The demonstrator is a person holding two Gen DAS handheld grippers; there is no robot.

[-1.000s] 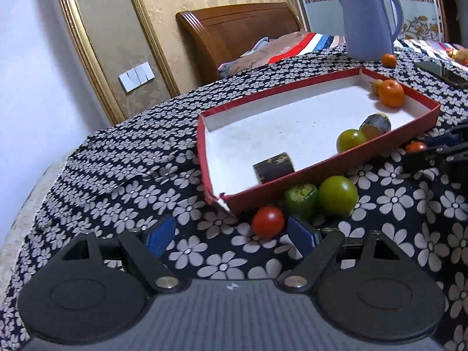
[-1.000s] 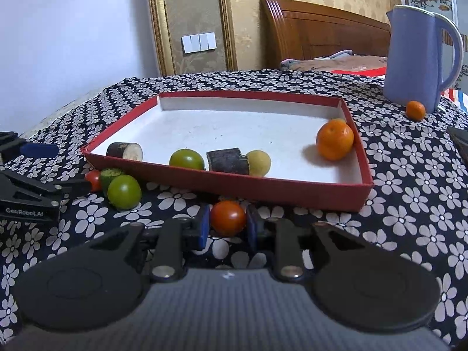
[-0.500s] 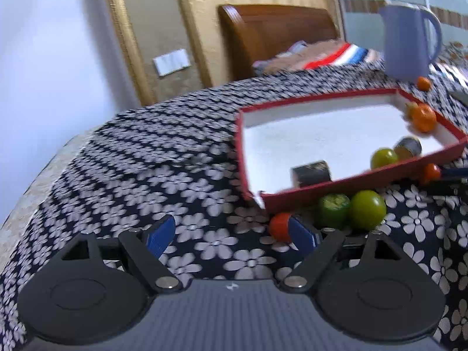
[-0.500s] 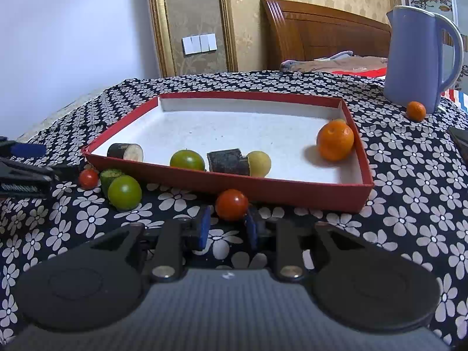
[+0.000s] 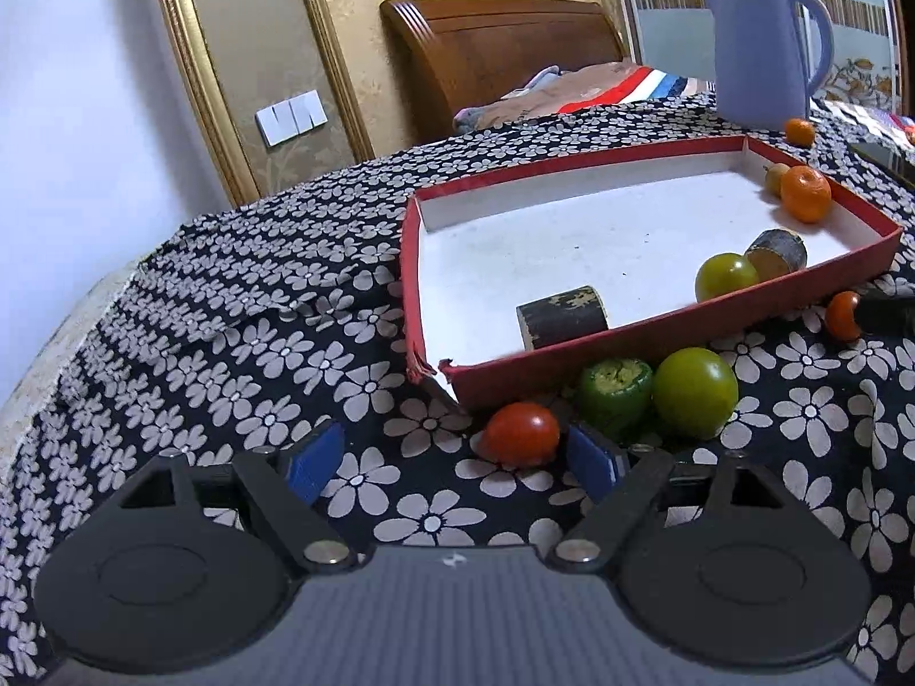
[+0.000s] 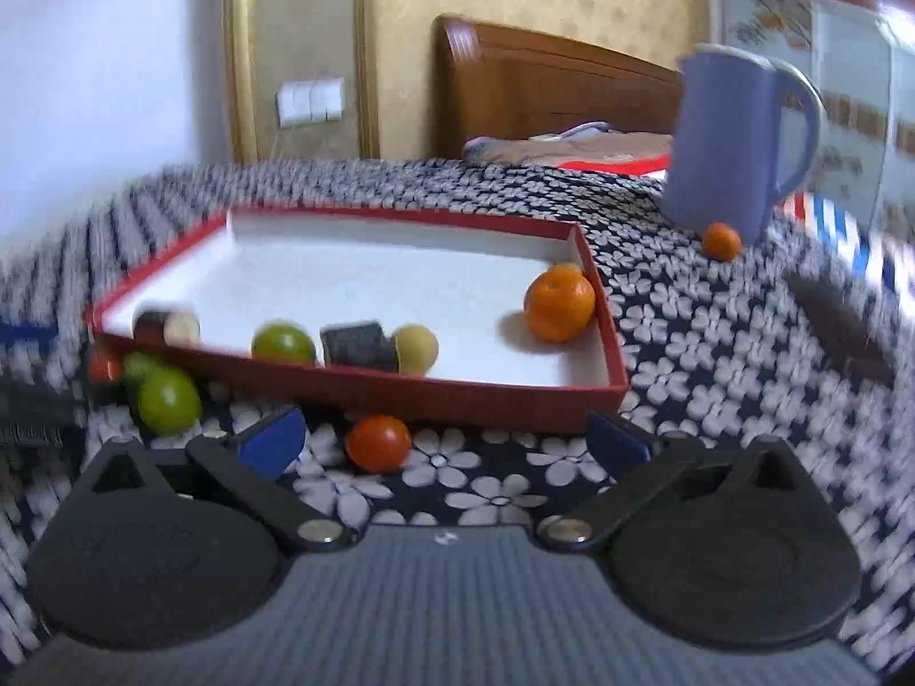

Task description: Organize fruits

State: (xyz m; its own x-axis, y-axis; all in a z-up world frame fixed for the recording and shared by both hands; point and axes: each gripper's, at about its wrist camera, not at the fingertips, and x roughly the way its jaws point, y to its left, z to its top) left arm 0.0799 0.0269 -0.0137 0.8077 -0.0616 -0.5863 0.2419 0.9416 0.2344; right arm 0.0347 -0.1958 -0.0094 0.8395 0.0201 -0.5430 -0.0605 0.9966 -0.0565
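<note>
Right wrist view: the right tool is gaping, just-opened, red tomato lying unboxed outside the red tray; left tool is released.

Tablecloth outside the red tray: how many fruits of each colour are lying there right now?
Red tomatoes: 2
Green fruits: 2
Small orange: 1
Total: 5

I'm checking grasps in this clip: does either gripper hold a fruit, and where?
Neither. The right gripper, jaws just opened wide, leaves its red tomato free on the cloth. The left gripper is open beside another tomato.
</note>
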